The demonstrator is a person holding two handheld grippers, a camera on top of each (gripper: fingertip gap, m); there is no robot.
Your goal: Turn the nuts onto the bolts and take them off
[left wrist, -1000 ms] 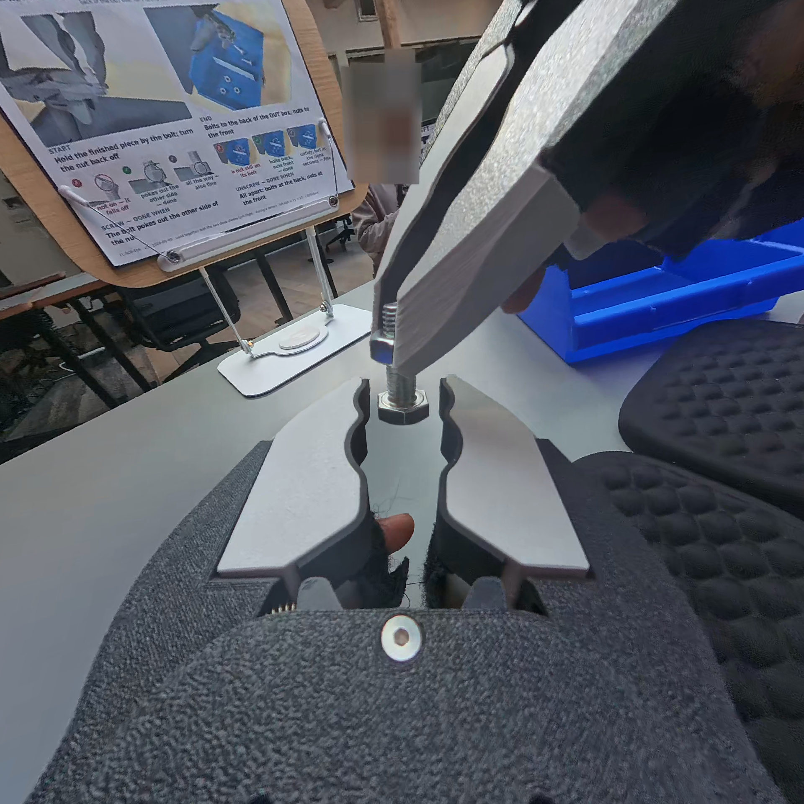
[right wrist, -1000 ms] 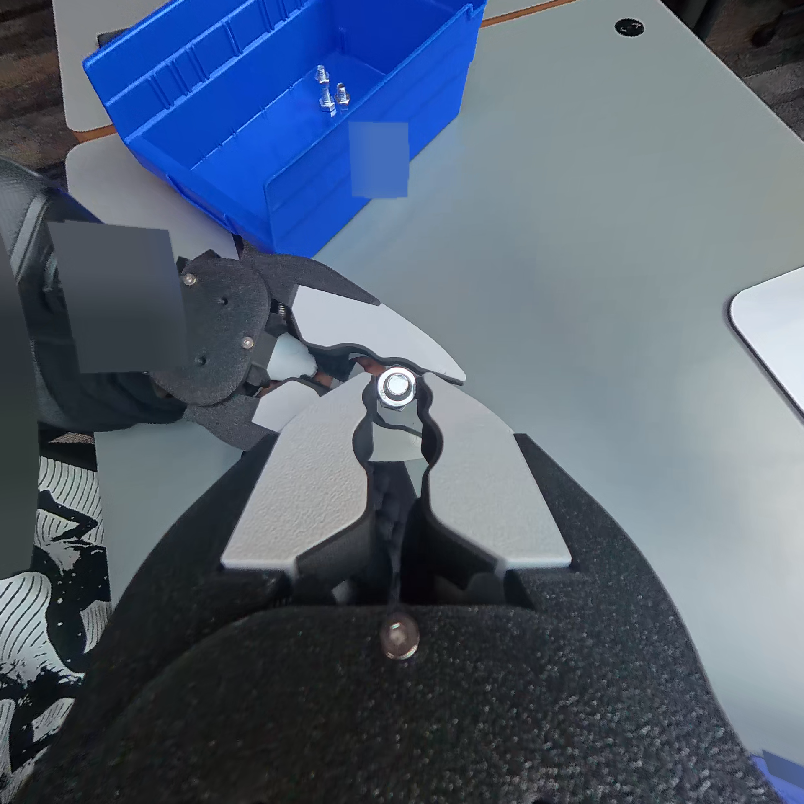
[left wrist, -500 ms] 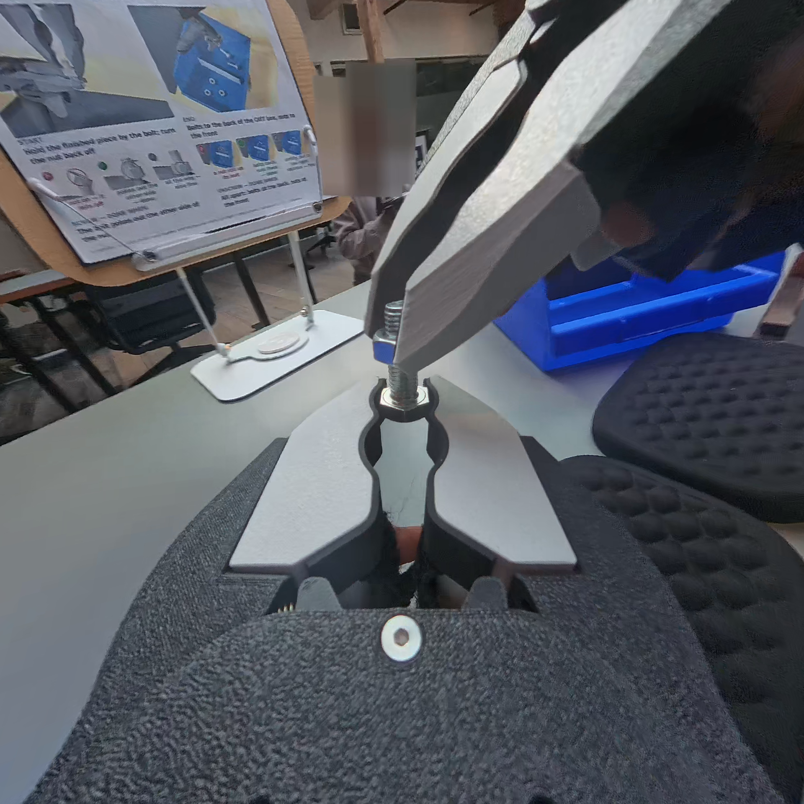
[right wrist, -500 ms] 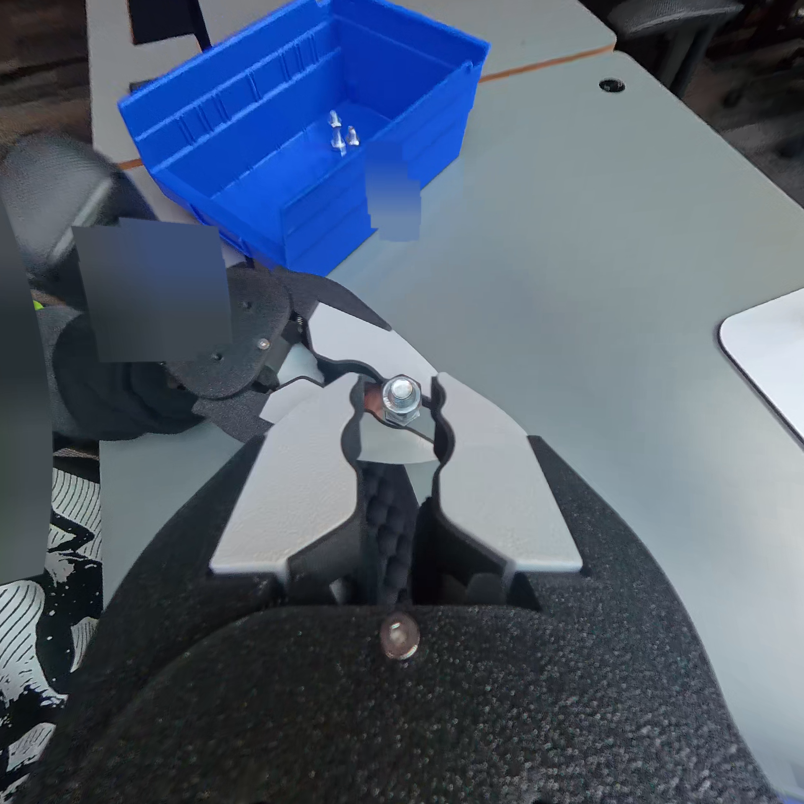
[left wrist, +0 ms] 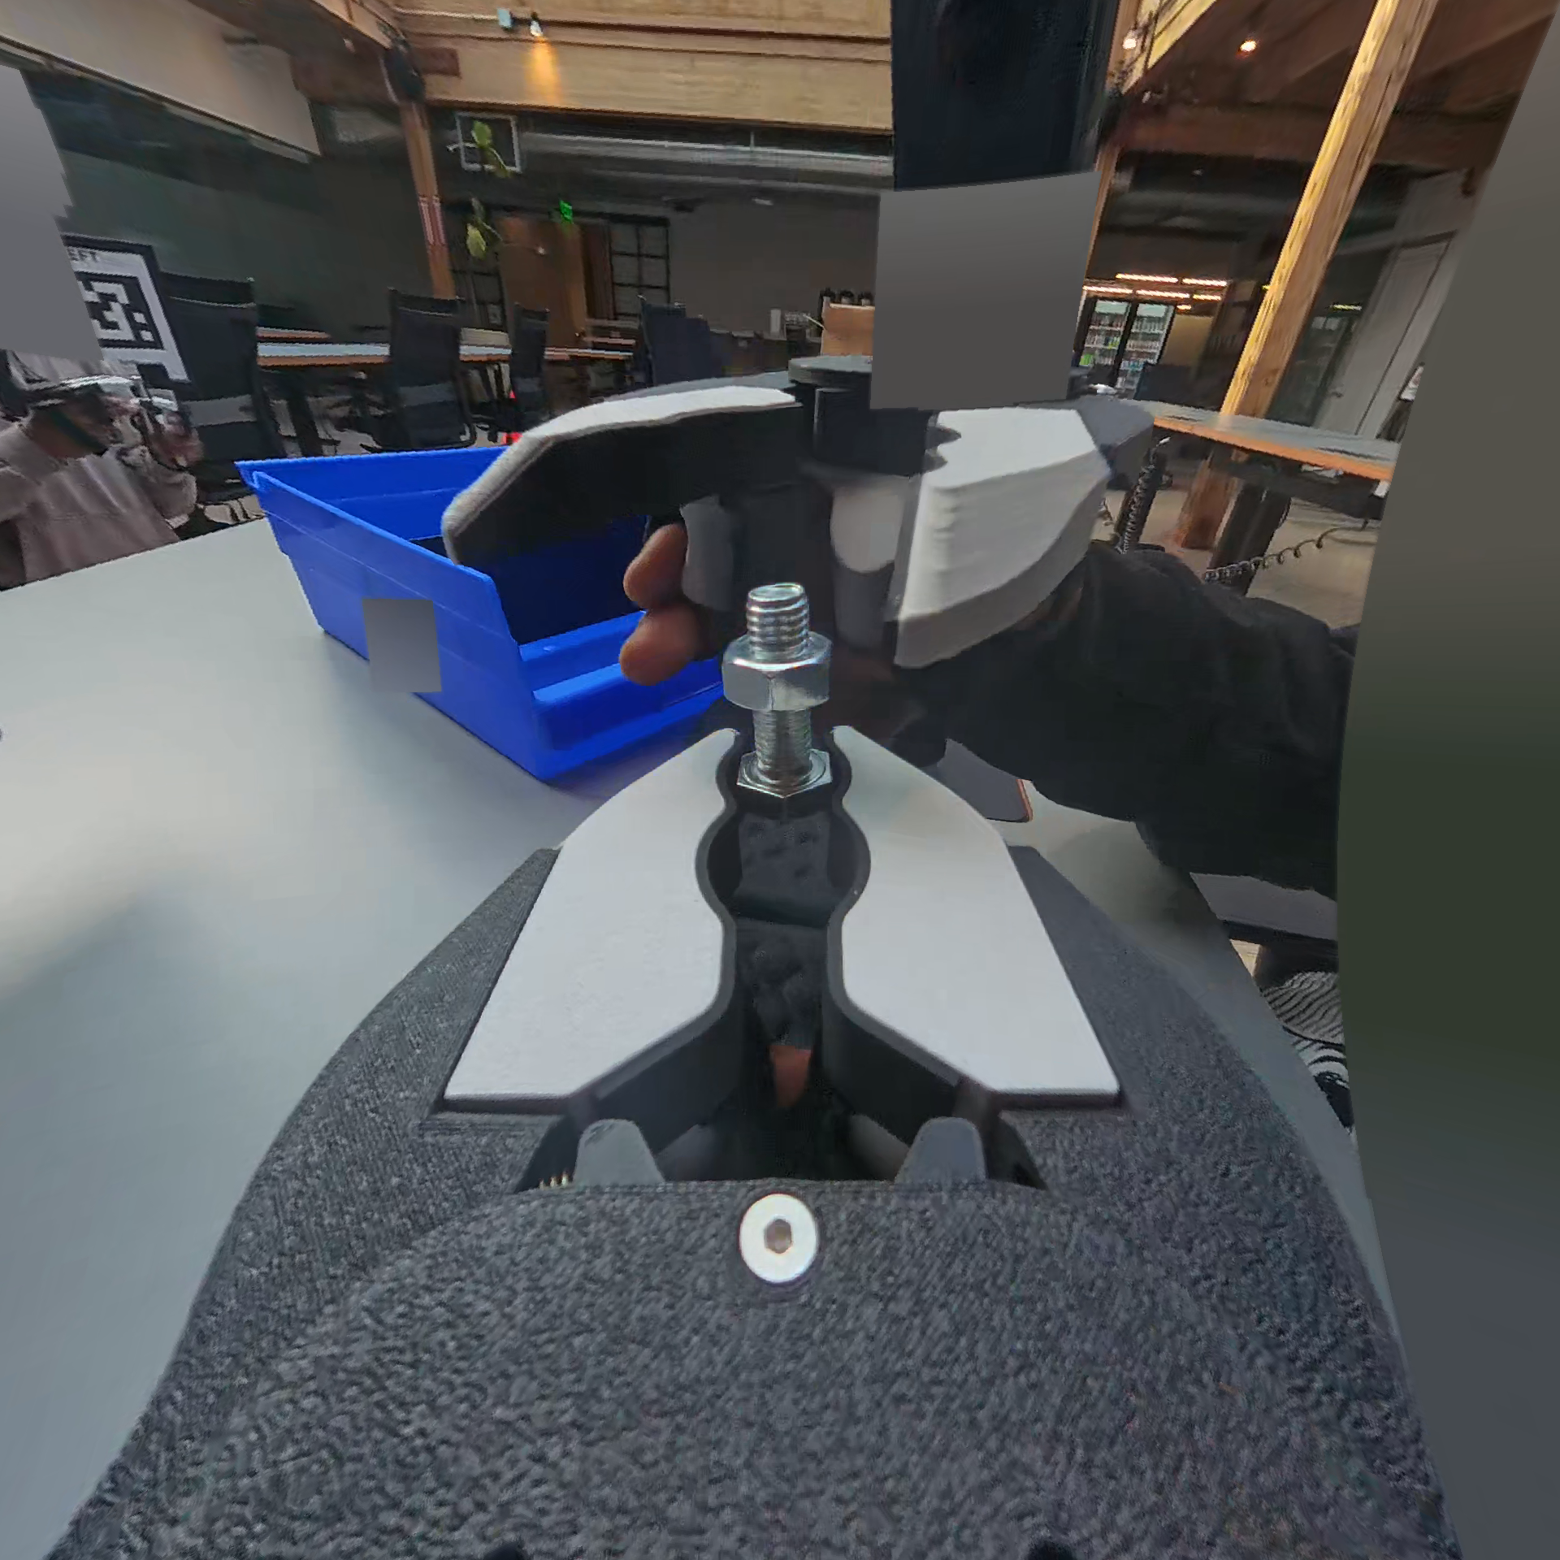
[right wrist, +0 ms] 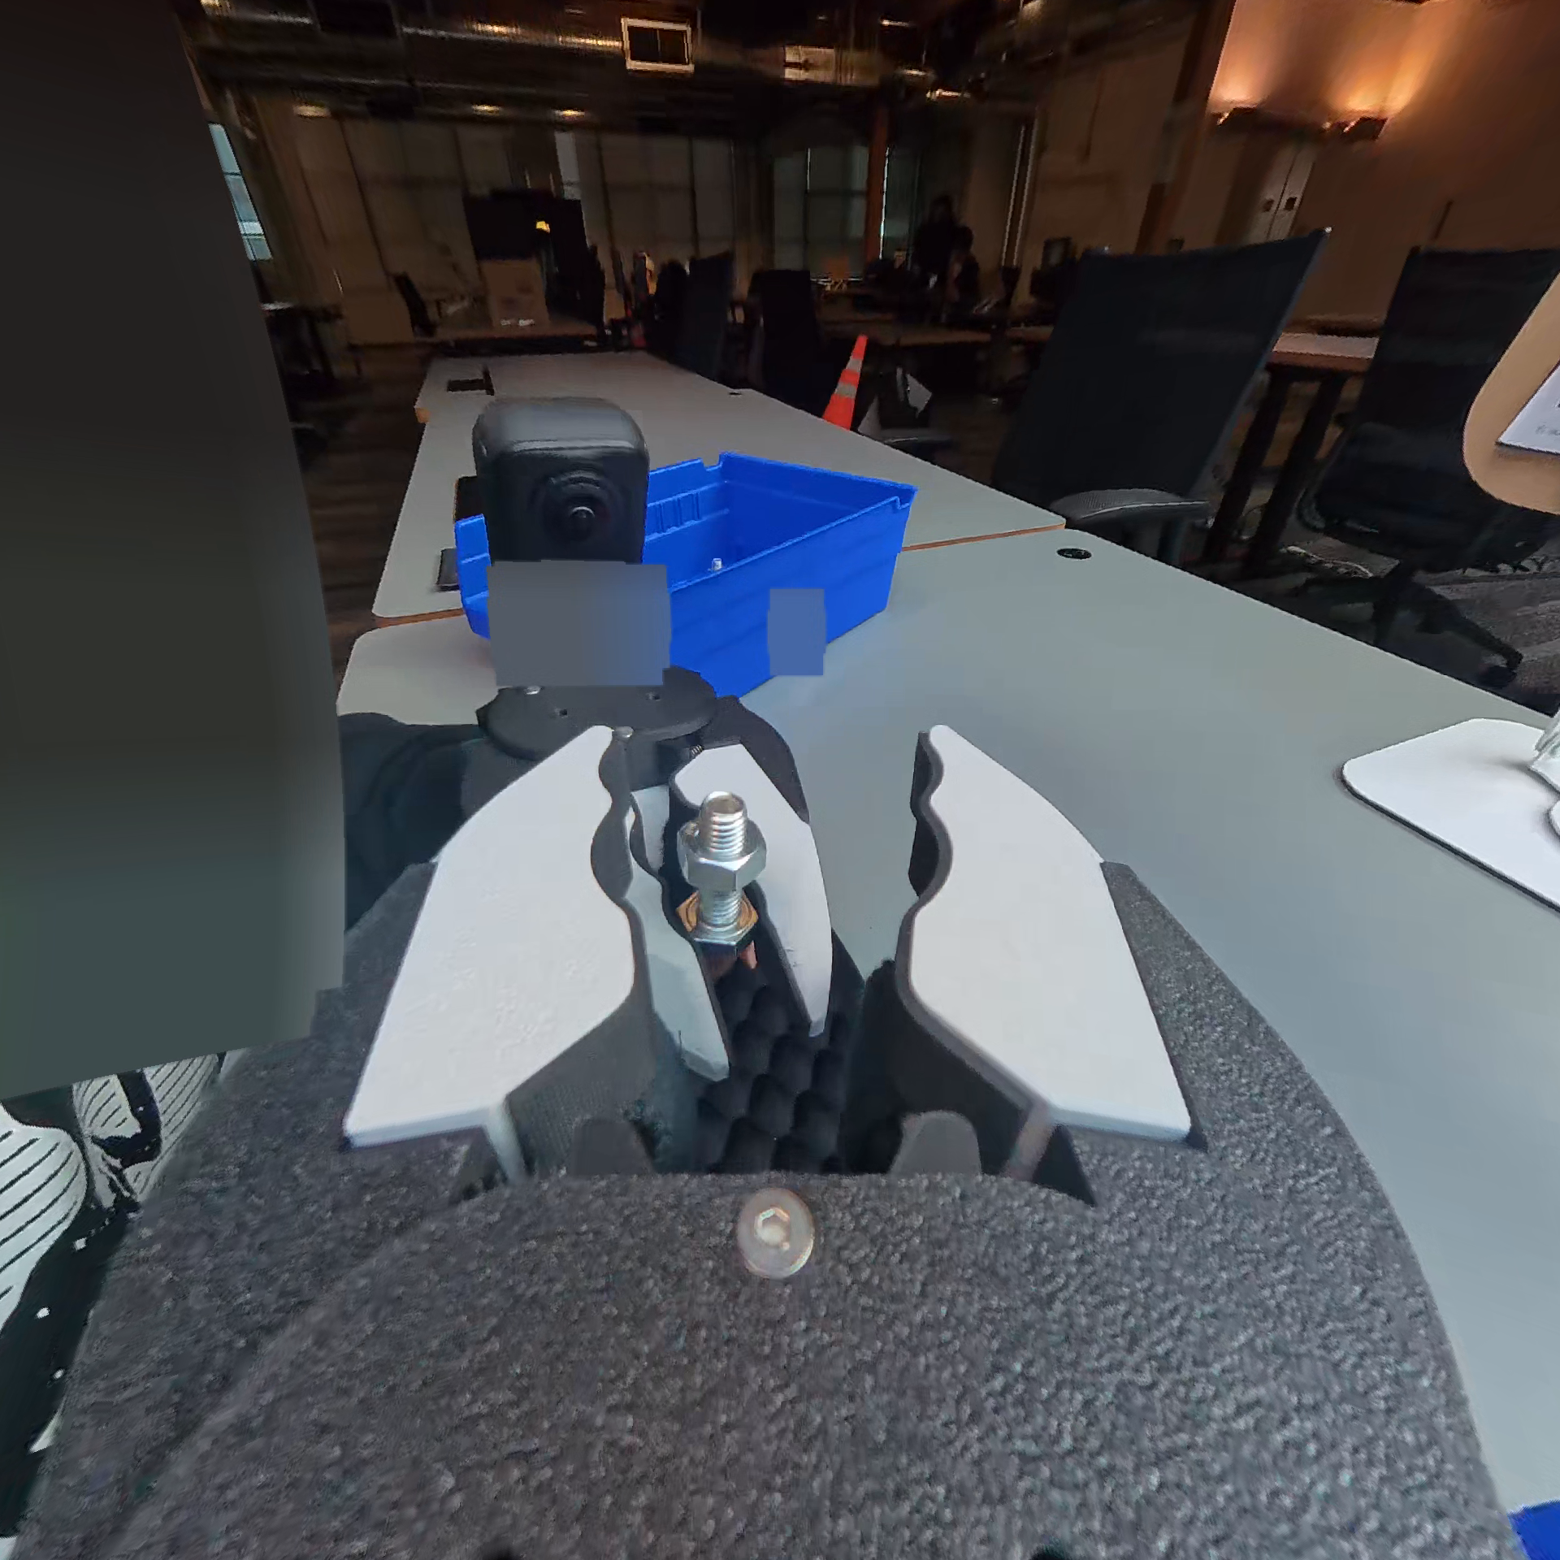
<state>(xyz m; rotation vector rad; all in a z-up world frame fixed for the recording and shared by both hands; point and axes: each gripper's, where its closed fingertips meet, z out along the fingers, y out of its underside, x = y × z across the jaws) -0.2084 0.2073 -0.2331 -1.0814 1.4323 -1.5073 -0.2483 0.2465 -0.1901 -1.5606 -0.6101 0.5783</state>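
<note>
left claw (left wrist: 781, 764): clenched on bolt (left wrist: 778, 675) at hex head, shank upright, threaded tip up.
nut (left wrist: 777, 673): sat partway down the shank, threads bare above and below, clear of both claws.
right claw (right wrist: 764, 810): released, fingers spread wide to either side of the bolt, touching nothing.
left view only: showed right claw from the front, raised behind the bolt, bare fingertips (left wrist: 654, 608) curled round its grip, dark sleeve (left wrist: 1165, 701) running off right.
right view only: showed left claw's camera (right wrist: 561, 481) facing back, white stand base (right wrist: 1452, 802) on counter at right, orange cone (right wrist: 848, 384) further back.
blue bin (left wrist: 473, 582): open-topped, on grey counter (left wrist: 194, 802) beyond the claws; small metal piece inside seen in right view, too small to identify.
obstruction: right claw's left finger (right wrist: 506, 912) overlapped left claw's side in right view; bolt head half buried between left claw's fingers.
hidden: bin contents blocked by its near wall in left view; grip faces on bolt head not visible.
cut off: curved board with sheet at right edge of right view, only a corner showing.
background: chairs, long tables, timber posts, dim and soft.
</note>
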